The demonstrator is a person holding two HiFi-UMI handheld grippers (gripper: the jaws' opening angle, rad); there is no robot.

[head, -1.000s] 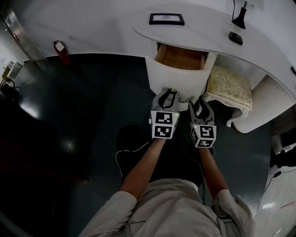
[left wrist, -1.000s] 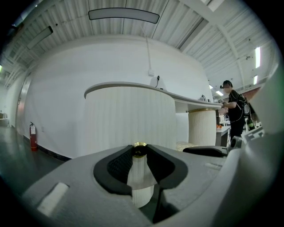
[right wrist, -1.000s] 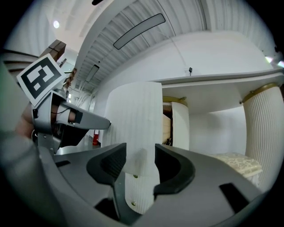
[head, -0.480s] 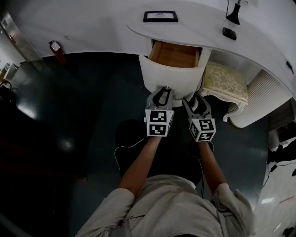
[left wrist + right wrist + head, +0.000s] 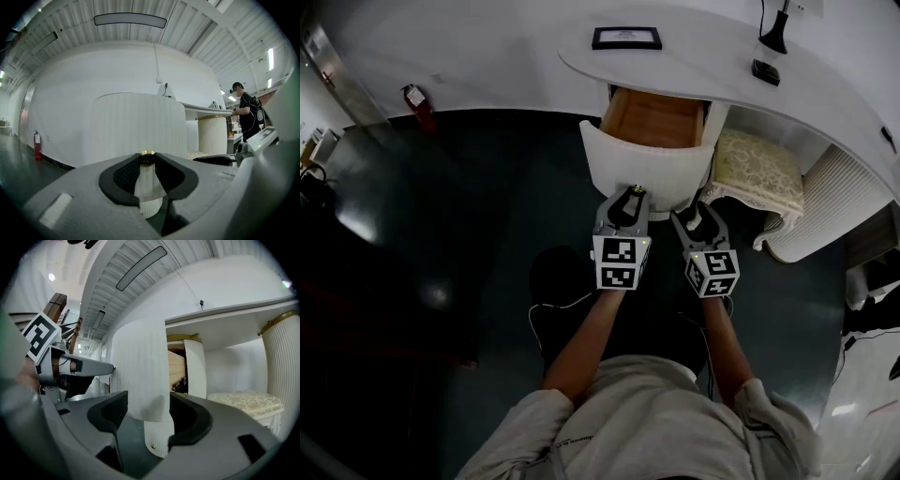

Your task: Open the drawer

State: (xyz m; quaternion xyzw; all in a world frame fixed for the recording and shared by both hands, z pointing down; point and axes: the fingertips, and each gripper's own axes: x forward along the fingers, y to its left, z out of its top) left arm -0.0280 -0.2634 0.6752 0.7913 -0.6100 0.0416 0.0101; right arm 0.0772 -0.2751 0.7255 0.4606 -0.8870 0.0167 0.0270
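The white ribbed, wood-lined drawer (image 5: 649, 169) sits upper centre, partly out, just above both tongs. The left gripper (image 5: 631, 195) pinches its small brass knob (image 5: 147, 158). The right gripper (image 5: 696, 214), spread wide, seemingly straddles the front's edge.

White ribbed drawer (image 5: 652, 159), pulled open, wooden inside

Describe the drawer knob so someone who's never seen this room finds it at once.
Find the curved white desk; under its top a ribbed white drawer stands pulled out, wooden inside showing. On the middle of its rounded front sits the brass knob, pinched in the left claw. It is the one small, round, shiny gold piece on that otherwise plain white front.
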